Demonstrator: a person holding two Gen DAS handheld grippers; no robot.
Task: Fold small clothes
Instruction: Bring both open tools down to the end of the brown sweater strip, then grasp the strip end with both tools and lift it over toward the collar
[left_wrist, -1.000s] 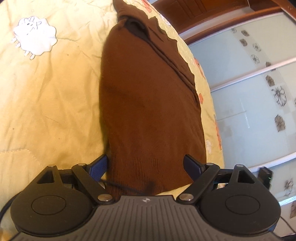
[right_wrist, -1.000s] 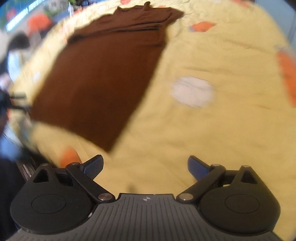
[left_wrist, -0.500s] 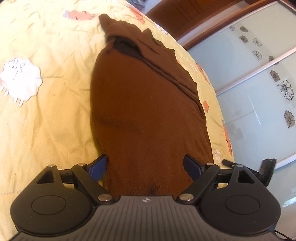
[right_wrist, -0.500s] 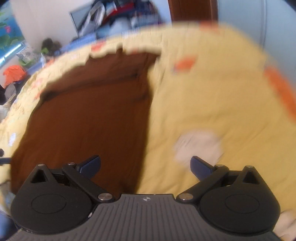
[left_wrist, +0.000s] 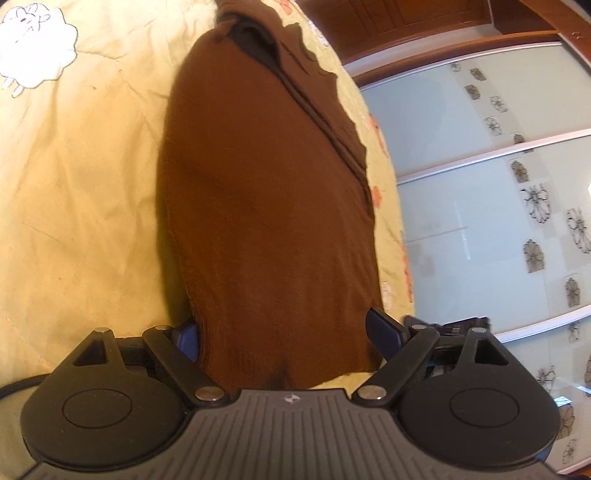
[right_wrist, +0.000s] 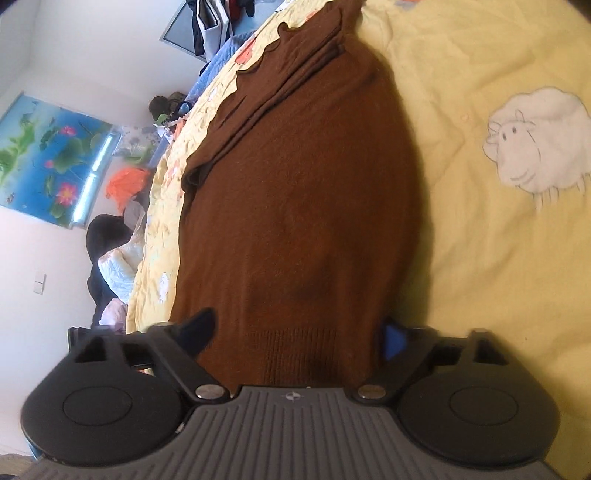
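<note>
while the brown knit sweater (left_wrist: 269, 206) lies sleeves-in on the bed quilt (left_wrist: 81, 177), left tool (left_wrist: 284, 334) agape astride its hem, right tool (right_wrist: 299, 332) closing astride it, crosswise fold pending.

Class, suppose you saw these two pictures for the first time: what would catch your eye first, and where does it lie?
A long brown sweater lies flat down the middle of a yellow quilt, its ribbed hem between both sets of tongs: the left tongs stand wide, the right tongs are closing. A white sheep is printed on the quilt beside the sweater.
</note>
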